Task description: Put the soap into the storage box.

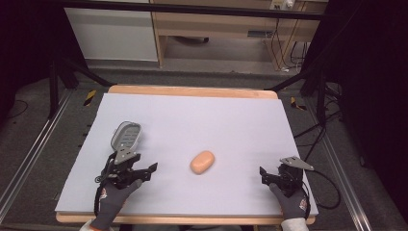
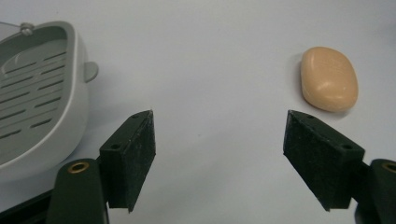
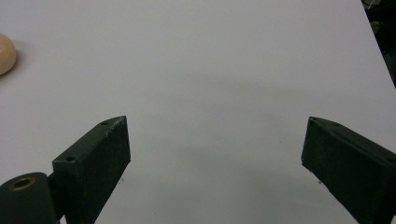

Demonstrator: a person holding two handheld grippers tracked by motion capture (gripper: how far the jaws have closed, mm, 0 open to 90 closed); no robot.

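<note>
High view shows us at the near edge of the table [image 1: 144, 91], which is covered by a pale sheet, with both tools low and nothing yet picked up. Our left gripper [image 1: 136, 172] has its jaws spread wide and empty, sitting just in front of the soap dish [image 1: 126, 135]. Our right gripper [image 1: 270, 176] is likewise released and empty, well apart from everything near the right side of the sheet.

The bar of soap [image 1: 202, 162] lies flat on the sheet between the two grippers, nearer the left one, and apart from the dish. In the left gripper view the soap [image 2: 329, 78] lies ahead and to the right of the open jaws, while the dish [image 2: 39, 88], with its slotted floor bare, sits to their left.

We judge the work, putting the soap in the dish, as barely begun: the grasp, the carry and the placing are all left.

Room is generous. The sheet around the soap is bare on every side, and the path across to the dish is unobstructed. The dish's raised rim is the one edge to clear.
</note>
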